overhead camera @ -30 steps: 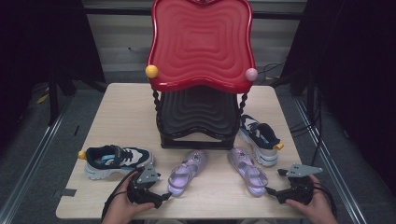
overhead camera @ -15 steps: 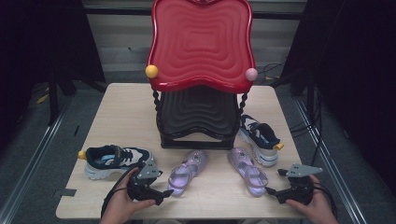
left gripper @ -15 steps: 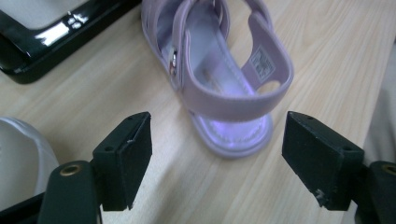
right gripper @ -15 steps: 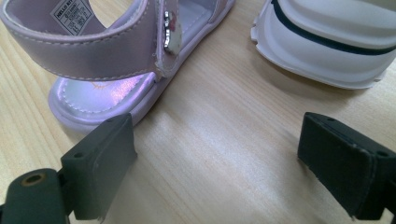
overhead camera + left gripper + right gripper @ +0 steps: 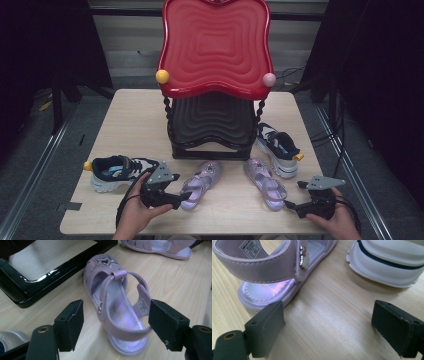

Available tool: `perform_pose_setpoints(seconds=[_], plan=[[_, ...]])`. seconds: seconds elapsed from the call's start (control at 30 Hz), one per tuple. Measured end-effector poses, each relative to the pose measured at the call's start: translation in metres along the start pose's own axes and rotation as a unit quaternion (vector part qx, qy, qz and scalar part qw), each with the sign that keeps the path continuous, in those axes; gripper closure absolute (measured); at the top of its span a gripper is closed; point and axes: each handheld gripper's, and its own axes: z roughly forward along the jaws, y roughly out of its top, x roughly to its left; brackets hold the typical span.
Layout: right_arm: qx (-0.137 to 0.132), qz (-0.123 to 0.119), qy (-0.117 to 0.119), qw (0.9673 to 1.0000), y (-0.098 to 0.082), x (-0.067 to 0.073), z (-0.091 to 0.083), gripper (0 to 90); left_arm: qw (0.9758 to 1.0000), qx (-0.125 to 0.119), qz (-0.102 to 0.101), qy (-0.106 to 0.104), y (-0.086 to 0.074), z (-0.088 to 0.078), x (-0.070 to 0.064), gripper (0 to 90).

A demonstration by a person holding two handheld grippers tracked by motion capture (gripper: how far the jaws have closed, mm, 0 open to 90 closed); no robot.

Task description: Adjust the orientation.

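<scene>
Readable text: white label inside heel strap of the right purple sandal (image 5: pixel 265 270), right gripper view, reads "HELLO KIT..." w/ rest cut off; smaller print under it too blurred. Left purple sandal (image 5: pixel 117 307) has a similar white label inside its strap in the left gripper view, print too small to read. Nothing else legible.
</scene>
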Motion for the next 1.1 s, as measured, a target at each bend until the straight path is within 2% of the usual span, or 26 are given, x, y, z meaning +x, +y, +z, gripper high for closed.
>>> perform_pose_setpoints(seconds=[0.13, 0.33, 0.57, 0.7, 0.8, 1.0, 1.03, 1.1], plan=[[-0.001, 0.000, 0.001, 1.0000, 0.000, 0.000, 0.000, 10.3, 0.9999, -0.005, -0.014, 0.006, 0.003, 0.004, 0.003, 30.1], [-0.001, 0.001, 0.000, 1.0000, 0.000, 0.000, 0.000, 10.3, 0.9989, -0.012, -0.038, 0.024, 0.003, 0.012, 0.009, 38.9], [-0.001, 0.001, 0.000, 1.0000, 0.000, 0.000, 0.000, 10.3, 0.9978, -0.019, -0.059, 0.020, 0.003, 0.020, 0.010, 47.0], [-0.001, 0.001, 0.000, 1.0000, 0.000, 0.000, 0.000, 10.3, 0.9977, -0.016, -0.062, 0.023, 0.002, 0.026, 0.008, 49.7], [-0.001, 0.001, 0.000, 1.0000, 0.000, 0.000, 0.000, 10.3, 0.9980, -0.013, -0.056, 0.027, 0.002, 0.030, 0.006, 51.8], [-0.001, 0.002, 0.000, 1.0000, 0.000, 0.001, 0.000, 10.3, 0.9981, -0.020, -0.049, 0.032, 0.001, 0.035, 0.005, 54.4], [-0.001, 0.002, 0.000, 1.0000, 0.000, 0.000, 0.000, 10.3, 0.9976, -0.029, -0.044, 0.044, 0.000, 0.035, 0.005, 54.2], [-0.001, 0.002, 0.000, 1.0000, 0.000, 0.000, 0.000, 10.3, 0.9972, -0.037, -0.046, 0.045, -0.002, 0.035, 0.006, 54.8]])
